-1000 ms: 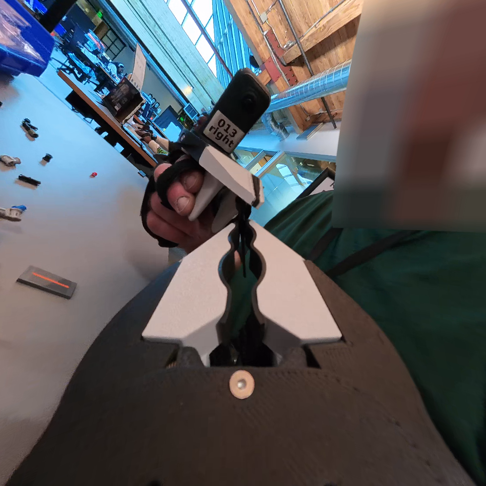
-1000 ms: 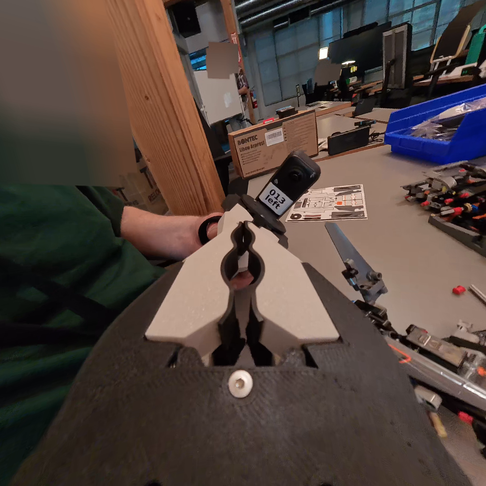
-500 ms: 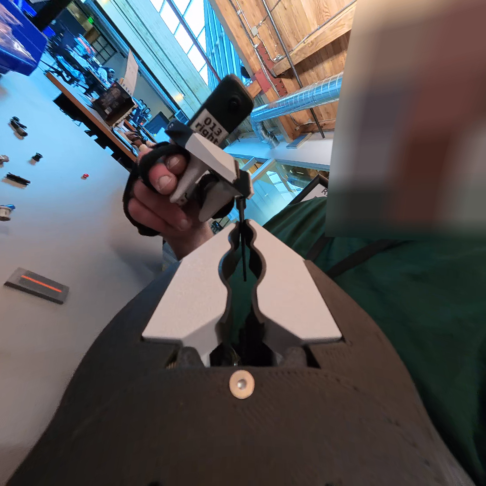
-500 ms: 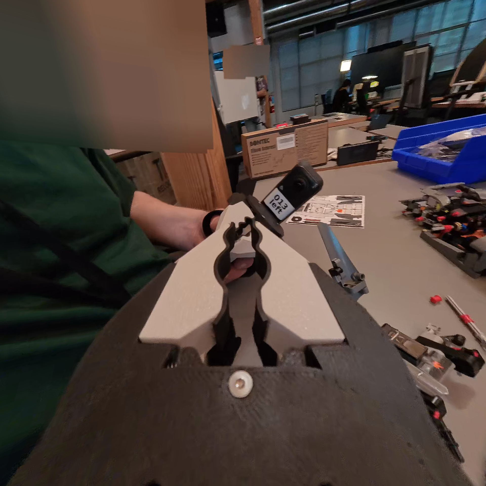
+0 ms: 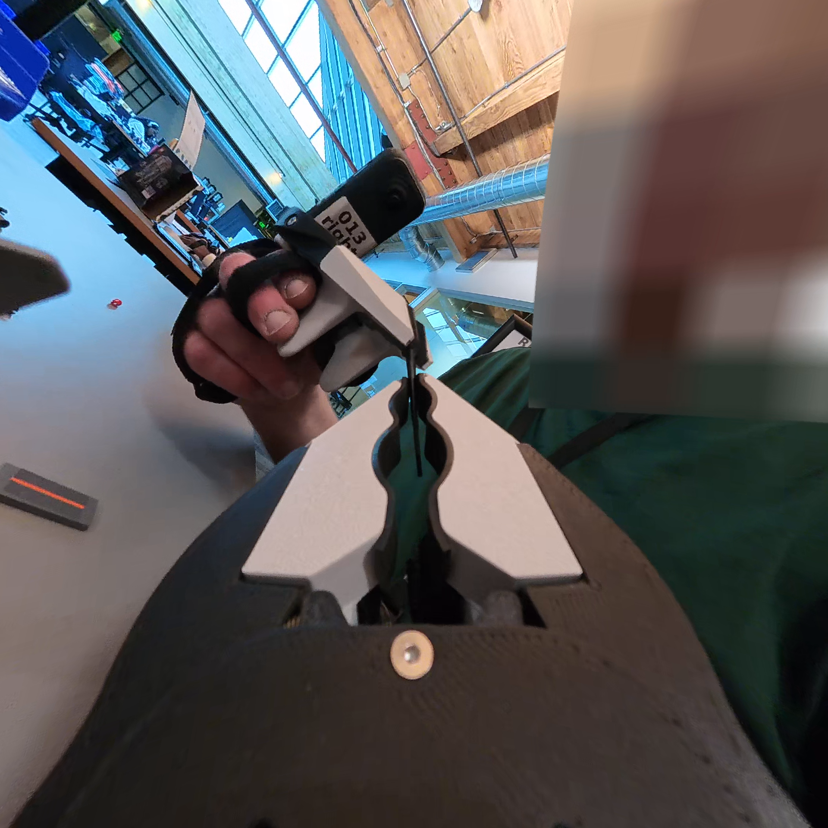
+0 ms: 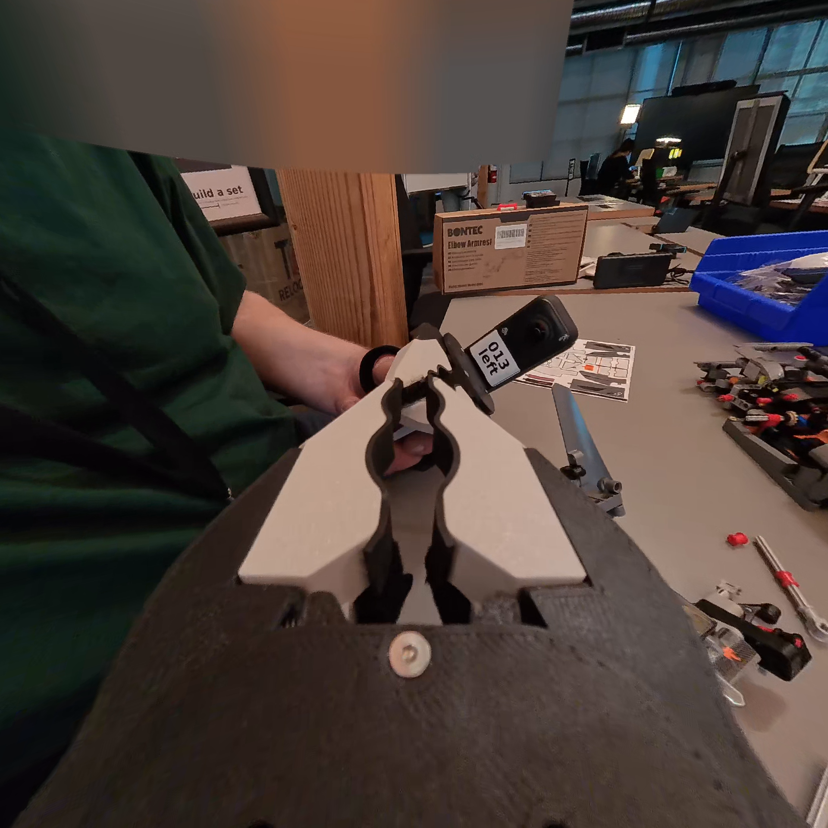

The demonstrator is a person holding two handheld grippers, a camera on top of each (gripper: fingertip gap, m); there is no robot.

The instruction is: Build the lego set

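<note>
Black and thin, a straight plastic rod [image 5: 414, 421] is pinched at the tips of both the left gripper [image 5: 412, 383] and the right gripper [image 6: 413, 386], up off the grey table [image 6: 672, 448]. Only the right wrist view shows the half-built dark lego model [image 6: 770, 412], printed sheet [image 6: 582, 369] and blue bin [image 6: 761, 286]; the left wrist view alone shows a dark slab with an orange stripe [image 5: 47, 495].

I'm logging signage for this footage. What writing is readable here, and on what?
I won't transcribe writing; it stands on:
White sticker: black camera on right gripper.
White sticker: black camera on left gripper.
Brown cardboard box: print, barcode label.
White framed sign.
Printed sheet on grey table: too small.
</note>
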